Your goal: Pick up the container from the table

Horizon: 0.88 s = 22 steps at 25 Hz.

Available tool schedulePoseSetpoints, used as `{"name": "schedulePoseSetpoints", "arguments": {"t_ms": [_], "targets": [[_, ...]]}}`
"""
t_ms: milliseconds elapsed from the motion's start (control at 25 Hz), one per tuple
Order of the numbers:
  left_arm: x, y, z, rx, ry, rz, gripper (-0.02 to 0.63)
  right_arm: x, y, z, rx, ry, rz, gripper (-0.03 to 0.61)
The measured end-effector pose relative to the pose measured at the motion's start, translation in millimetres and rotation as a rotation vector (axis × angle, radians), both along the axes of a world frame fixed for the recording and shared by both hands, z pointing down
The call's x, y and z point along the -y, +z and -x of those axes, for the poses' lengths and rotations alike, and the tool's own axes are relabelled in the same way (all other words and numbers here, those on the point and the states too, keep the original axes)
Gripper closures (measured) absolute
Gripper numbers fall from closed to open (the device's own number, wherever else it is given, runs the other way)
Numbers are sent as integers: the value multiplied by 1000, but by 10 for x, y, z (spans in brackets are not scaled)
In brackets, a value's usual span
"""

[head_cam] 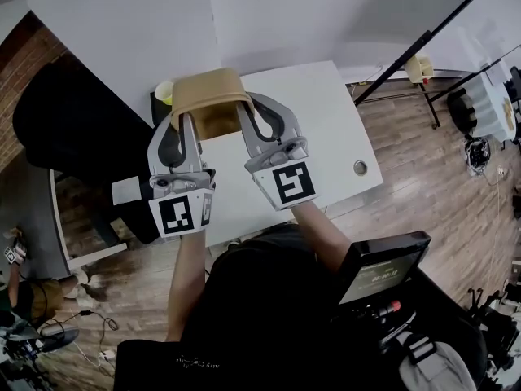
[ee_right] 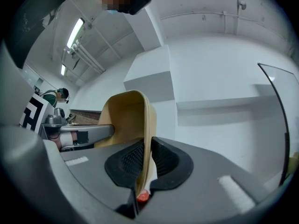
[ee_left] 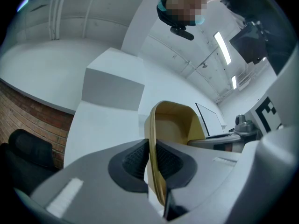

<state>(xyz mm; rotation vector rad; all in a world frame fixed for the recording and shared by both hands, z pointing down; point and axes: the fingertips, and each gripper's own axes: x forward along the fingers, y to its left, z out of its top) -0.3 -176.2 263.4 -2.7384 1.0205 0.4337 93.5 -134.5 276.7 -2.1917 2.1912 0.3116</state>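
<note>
Head view, tongs (head_cam: 186,122) (head_cam: 245,114) grip container (head_cam: 207,90), seemingly aloft

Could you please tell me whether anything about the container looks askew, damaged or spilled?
Nothing stands out. The tan container is pinched by its opposite side walls, one in the left gripper and one in the right gripper, with no dent, crack or spill visible.

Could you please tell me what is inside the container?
Nothing shows inside the container: only bare tan walls. The left gripper hides its near part.
</note>
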Motion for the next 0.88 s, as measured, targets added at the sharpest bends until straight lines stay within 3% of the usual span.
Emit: {"name": "schedulePoseSetpoints", "arguments": {"t_ms": [880], "targets": [[12,83,-7,11,0,17,592,11,58,-1,-14,13,15,549]]}}
